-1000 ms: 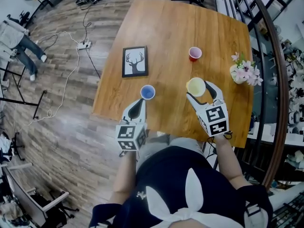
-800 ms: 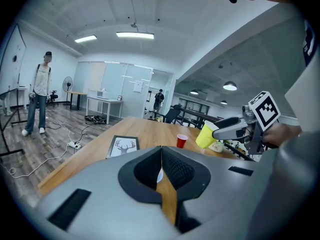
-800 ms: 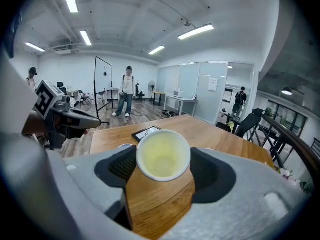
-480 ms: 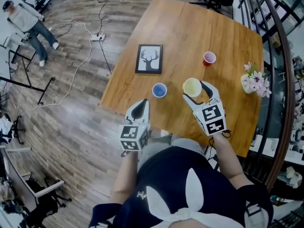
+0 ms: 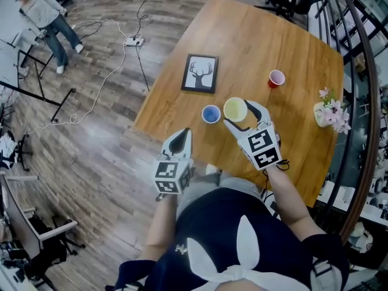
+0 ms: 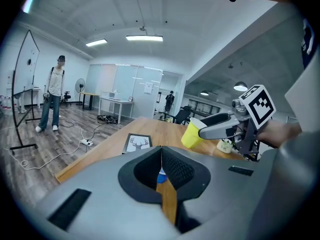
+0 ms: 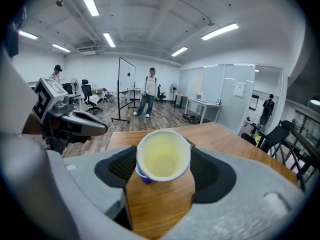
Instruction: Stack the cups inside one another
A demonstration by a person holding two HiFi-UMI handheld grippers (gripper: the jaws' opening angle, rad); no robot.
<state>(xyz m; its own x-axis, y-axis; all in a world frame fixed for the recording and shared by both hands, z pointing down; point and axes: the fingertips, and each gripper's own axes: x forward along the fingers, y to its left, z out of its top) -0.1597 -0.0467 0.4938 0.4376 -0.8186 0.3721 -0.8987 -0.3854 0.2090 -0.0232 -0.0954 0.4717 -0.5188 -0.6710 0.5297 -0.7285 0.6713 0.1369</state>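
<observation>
Three in all — yellow cup (image 5: 235, 109), blue cup (image 5: 211, 113), red cup (image 5: 276, 78)

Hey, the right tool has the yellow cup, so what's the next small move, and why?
Probably slide the right tool a little toward the blue cup, until the yellow cup it grips hangs over that cup's mouth. The two rims sit side by side now, not lined up.

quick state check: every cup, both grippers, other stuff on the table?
yellow cup: lifted, tilted, in right gripper
right gripper: shut on yellow cup
left gripper: shut, empty
blue cup: upright on table, nothing nested
red cup: upright on table, alone
picture frame: lying flat
flower vase: upright
</observation>
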